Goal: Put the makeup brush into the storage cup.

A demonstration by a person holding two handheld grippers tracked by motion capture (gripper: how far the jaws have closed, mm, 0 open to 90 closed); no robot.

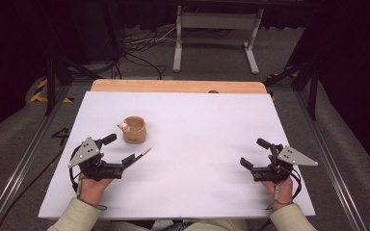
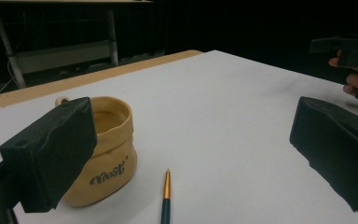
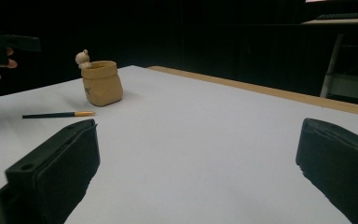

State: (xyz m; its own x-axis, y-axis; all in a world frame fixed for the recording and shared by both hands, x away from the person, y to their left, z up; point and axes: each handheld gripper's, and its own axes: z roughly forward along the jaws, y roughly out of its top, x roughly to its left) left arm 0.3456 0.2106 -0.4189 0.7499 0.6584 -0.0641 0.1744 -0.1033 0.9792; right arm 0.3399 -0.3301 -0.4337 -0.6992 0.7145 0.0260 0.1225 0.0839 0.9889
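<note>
A tan pouch-shaped pen holder (image 1: 135,129) with a small bear figure (image 1: 123,126) on its rim stands upright on the white table top (image 1: 197,125), left of centre. A dark pen with a gold tip (image 1: 143,153) lies flat just in front of it. My left gripper (image 1: 120,150) is open, its jaws either side of the pen's dark end; the left gripper view shows the pen (image 2: 166,198) on the table between them and the holder (image 2: 103,149) beside the left jaw. My right gripper (image 1: 254,153) is open over bare table at the right, holding nothing.
A wooden strip (image 1: 178,86) runs along the table's far edge. Beyond it, on the floor, are a grey metal stand (image 1: 217,29) and loose cables (image 1: 139,45). Metal rails (image 1: 24,159) flank the table on both sides.
</note>
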